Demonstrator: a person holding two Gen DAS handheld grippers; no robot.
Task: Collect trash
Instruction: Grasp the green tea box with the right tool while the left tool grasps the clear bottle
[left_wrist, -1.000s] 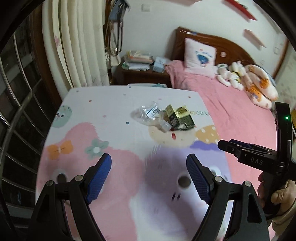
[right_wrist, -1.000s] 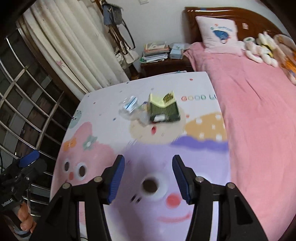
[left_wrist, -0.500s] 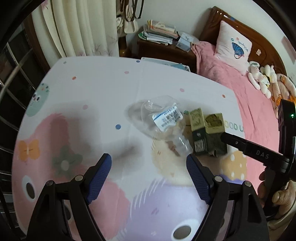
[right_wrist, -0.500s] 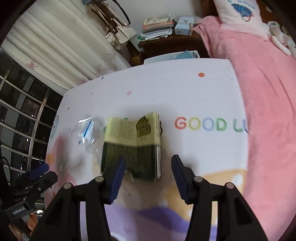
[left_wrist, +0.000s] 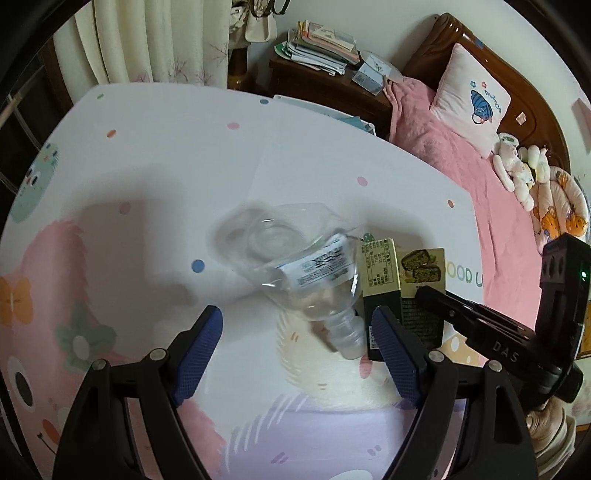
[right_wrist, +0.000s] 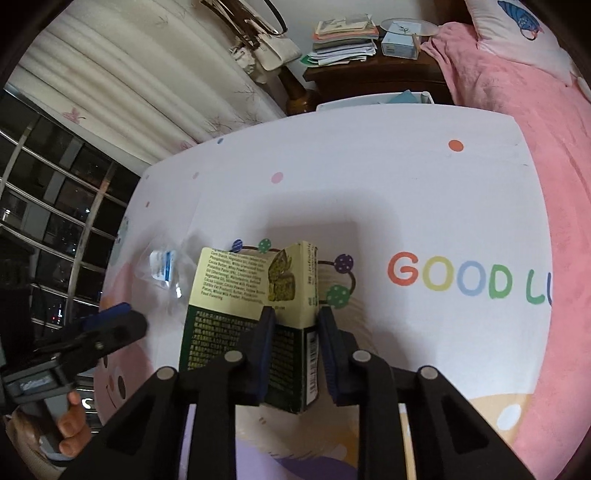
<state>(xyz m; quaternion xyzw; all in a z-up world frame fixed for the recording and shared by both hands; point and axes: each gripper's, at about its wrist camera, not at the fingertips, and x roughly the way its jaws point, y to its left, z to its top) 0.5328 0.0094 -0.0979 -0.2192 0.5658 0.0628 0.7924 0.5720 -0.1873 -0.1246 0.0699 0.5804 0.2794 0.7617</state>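
Observation:
A crushed clear plastic bottle (left_wrist: 295, 269) with a white label lies on the cartoon-print table cover (left_wrist: 166, 177). A green and cream snack box (left_wrist: 402, 291) lies right beside it. My left gripper (left_wrist: 297, 347) is open, its jaws wide on either side of the bottle's neck. In the right wrist view my right gripper (right_wrist: 295, 332) is shut on the snack box (right_wrist: 258, 291), pinching its right part. The bottle (right_wrist: 166, 273) shows to the box's left, with the left gripper (right_wrist: 107, 325) next to it.
A pink bed (left_wrist: 480, 177) with a pillow and plush toys lies to the right. A dark nightstand (left_wrist: 328, 85) with stacked papers stands behind the table. Curtains (left_wrist: 147, 40) and a window grille (right_wrist: 48, 229) are on the left.
Both grippers moved forward and down to the trash. The right gripper closed on the snack box. The left gripper's open jaws now reach the bottle's neck.

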